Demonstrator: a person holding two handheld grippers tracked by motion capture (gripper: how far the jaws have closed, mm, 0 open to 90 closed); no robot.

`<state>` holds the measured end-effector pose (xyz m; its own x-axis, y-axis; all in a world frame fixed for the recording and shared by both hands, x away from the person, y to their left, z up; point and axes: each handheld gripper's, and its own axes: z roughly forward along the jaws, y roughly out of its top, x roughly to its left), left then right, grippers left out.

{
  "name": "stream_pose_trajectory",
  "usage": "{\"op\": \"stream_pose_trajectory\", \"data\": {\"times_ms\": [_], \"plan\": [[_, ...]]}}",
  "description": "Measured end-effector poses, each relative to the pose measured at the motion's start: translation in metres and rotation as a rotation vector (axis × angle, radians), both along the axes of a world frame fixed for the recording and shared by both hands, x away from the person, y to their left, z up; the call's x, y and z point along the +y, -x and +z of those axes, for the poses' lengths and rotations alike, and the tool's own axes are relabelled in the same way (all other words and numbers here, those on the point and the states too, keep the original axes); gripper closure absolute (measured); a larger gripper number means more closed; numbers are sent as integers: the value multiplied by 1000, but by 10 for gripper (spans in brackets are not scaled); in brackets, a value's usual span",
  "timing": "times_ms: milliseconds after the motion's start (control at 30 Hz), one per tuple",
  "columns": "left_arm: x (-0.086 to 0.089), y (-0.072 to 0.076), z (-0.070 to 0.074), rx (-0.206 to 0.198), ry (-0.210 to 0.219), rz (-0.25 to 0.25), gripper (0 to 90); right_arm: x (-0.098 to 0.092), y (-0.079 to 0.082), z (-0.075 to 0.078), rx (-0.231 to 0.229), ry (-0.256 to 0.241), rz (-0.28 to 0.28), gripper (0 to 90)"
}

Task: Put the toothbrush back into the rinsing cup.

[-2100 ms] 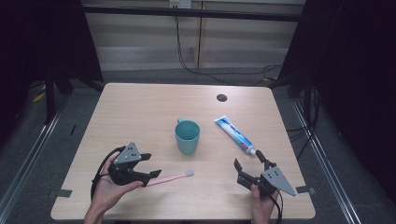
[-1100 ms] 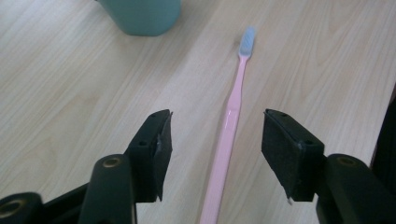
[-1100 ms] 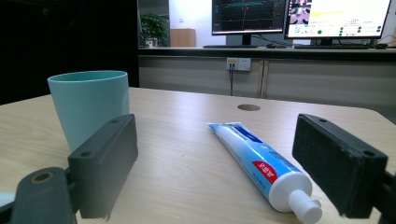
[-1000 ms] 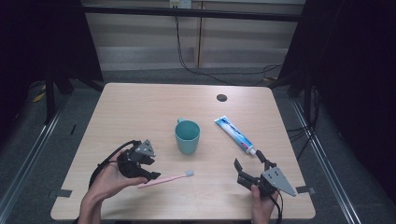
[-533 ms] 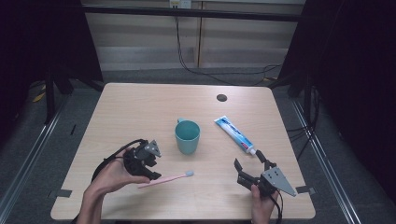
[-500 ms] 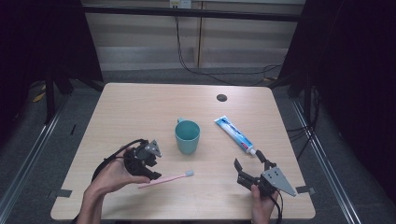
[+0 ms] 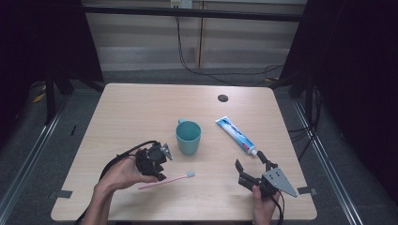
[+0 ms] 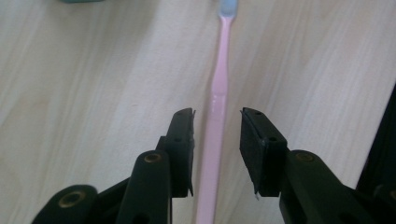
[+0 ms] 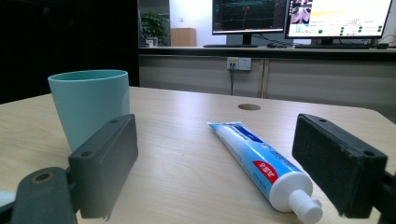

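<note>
One pink toothbrush (image 7: pixel 165 181) lies flat on the near part of the table (image 7: pixel 131 112), its bristled head toward the right and its handle running left and nearer. In the left gripper view the handle (image 8: pixel 215 121) passes straight between the two fingers (image 8: pixel 181 149), which stand spread on either side of it with a narrow gap at each pad, so neither pad presses the handle. The brush head sits well beyond the fingertips, toward the cup. In the high view the left gripper (image 7: pixel 157 165) is tipped downward over the handle's near left part, held in the person's left hand (image 7: pixel 123 174).

A teal cup (image 7: pixel 188 137) stands upright just beyond the toothbrush, near the table's middle. To its right a tube of toothpaste (image 7: pixel 235 135) lies flat, cap pointing near and right. The right gripper (image 7: pixel 252 165) rests low at the near right of the table, its fingers (image 9: pixel 103 163) spread wide, with the toothpaste cap (image 9: pixel 303 205) lying ahead between them and untouched.
</note>
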<state>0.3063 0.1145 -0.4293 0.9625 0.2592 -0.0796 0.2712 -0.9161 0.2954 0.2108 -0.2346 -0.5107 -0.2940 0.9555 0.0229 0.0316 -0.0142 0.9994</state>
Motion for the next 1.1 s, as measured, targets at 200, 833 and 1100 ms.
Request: {"op": "stream_pose_trajectory", "data": {"times_ms": [200,833,1100], "plan": [[-9,-3,-5,24,-33,-47,668,0,0,0,-2,-1,-1,137],[-19,-14,-30,63,-85,-67,660,0,1,0,-8,-3,1,137],[-27,-10,-35,19,-127,-93,662,0,1,0,-9,-2,0,136]]}}
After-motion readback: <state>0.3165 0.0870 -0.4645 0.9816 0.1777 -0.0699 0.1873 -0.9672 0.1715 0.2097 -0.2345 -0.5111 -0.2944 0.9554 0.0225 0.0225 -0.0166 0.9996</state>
